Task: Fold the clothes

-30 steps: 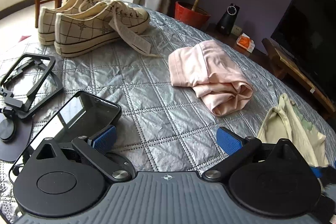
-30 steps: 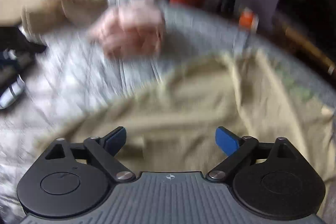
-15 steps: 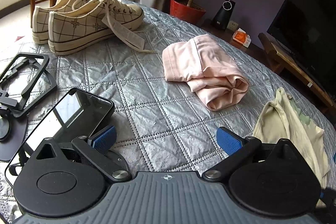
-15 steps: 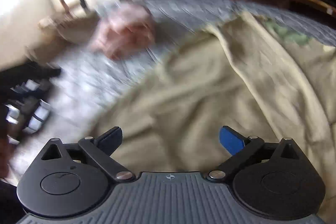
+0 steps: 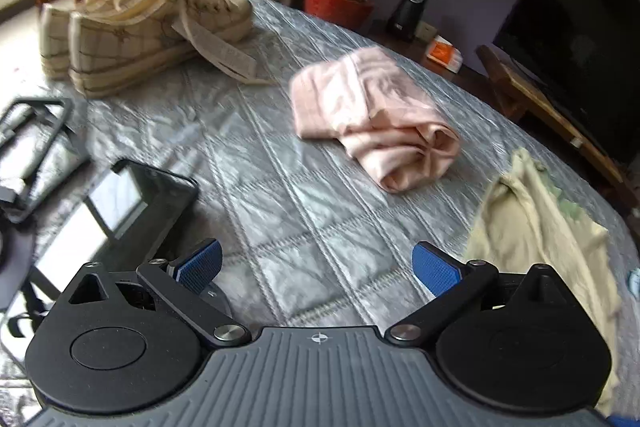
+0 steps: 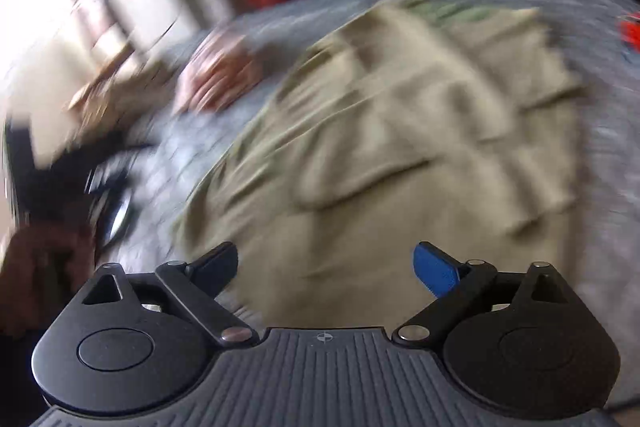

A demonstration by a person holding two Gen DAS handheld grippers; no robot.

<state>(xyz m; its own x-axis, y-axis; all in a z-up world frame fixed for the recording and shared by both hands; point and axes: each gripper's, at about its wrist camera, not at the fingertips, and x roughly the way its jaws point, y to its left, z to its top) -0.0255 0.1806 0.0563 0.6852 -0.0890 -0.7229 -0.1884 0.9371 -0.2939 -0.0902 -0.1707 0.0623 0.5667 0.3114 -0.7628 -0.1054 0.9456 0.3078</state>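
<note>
Silver quilted fabric covers the table (image 5: pixel 304 211), which fills most of the left wrist view. At upper left of that view a pair of cream sneakers (image 5: pixel 132 35) stands with a paper tag trailing from the laces. A dark phone (image 5: pixel 120 203) lies face up at lower left, and a black frame stand (image 5: pixel 32 147) sits at the left edge beside it. A television (image 5: pixel 576 39) stands at upper right, with a red plant pot (image 5: pixel 336 5) at the top centre.

A pink garment (image 5: pixel 372 123) lies rolled and bunched in the middle of the frame. A beige garment (image 6: pixel 400 147), crumpled with raised folds, spreads across the centre of the blurred right wrist view, directly ahead of the right hand-held gripper (image 6: pixel 326 265); in the left wrist view it shows at the right edge.

The left hand-held gripper (image 5: pixel 318 263) hovers over bare quilting, blue pads spread wide, gripping nothing. The right one's fingers are likewise spread, above the beige cloth.
</note>
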